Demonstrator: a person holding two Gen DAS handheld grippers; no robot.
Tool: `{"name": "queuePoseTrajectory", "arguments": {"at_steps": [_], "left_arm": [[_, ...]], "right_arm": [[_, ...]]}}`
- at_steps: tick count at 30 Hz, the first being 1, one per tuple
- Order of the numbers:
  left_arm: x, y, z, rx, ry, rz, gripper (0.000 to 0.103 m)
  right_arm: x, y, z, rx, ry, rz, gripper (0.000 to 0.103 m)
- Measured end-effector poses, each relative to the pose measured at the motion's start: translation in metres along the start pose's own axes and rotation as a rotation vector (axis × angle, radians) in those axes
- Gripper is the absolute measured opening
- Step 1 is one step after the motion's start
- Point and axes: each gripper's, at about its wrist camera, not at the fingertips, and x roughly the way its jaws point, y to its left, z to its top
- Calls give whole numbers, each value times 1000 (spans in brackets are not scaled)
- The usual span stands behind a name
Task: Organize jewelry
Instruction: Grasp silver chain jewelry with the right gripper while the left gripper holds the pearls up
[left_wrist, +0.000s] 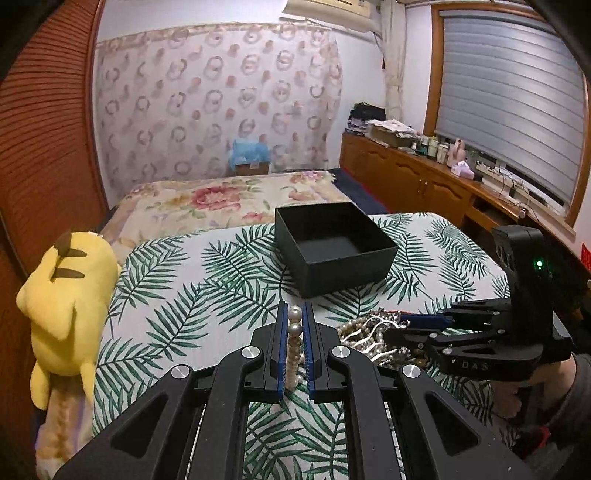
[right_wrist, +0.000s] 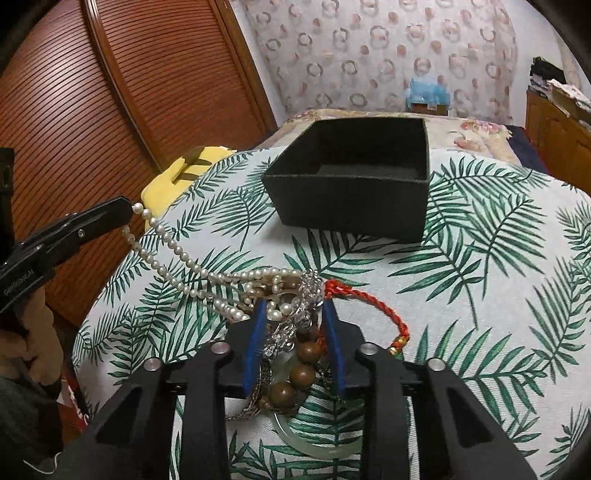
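Currently, in the left wrist view, the left gripper (left_wrist: 295, 332) is pinched on a pearl necklace (left_wrist: 294, 334), 2 beads showing above its blue pads. The black box (left_wrist: 334, 247) sits open at 12 o'clock on the leaf-print cloth (left_wrist: 184, 295); the right gripper (left_wrist: 400, 325) enters from 3 o'clock at the jewelry pile (left_wrist: 373, 341). A yellow plush toy (left_wrist: 66, 306) lies at 9 o'clock. In the right wrist view, the right gripper (right_wrist: 293, 314) stands spread astride the pile (right_wrist: 291, 325): wooden beads (right_wrist: 299, 369), silver piece (right_wrist: 291, 325), red cord (right_wrist: 373, 306) at 2 o'clock. Pearls (right_wrist: 177, 251) run toward 10 o'clock to the left gripper (right_wrist: 127, 212).
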Motion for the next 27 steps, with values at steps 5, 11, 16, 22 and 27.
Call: {"name": "queuePoseTrajectory", "arguments": {"at_steps": [5, 11, 16, 22, 27], "left_arm": [[-3, -5, 10, 3, -19, 1, 7], [-10, -10, 27, 12, -51, -1, 7], [-20, -16, 43, 24, -85, -4, 7], [-29, -25, 63, 40, -126, -10, 7], [-35, -32, 81, 51, -158, -23, 7]], "right_arm": [[-13, -7, 5, -6, -27, -2, 9], [-31, -16, 12, -21, -70, -31, 9], [-45, -25, 17, -41, -96, -62, 9], [-57, -34, 22, -54, -126, -89, 9], [-64, -38, 27, -69, -144, -107, 8]]}}
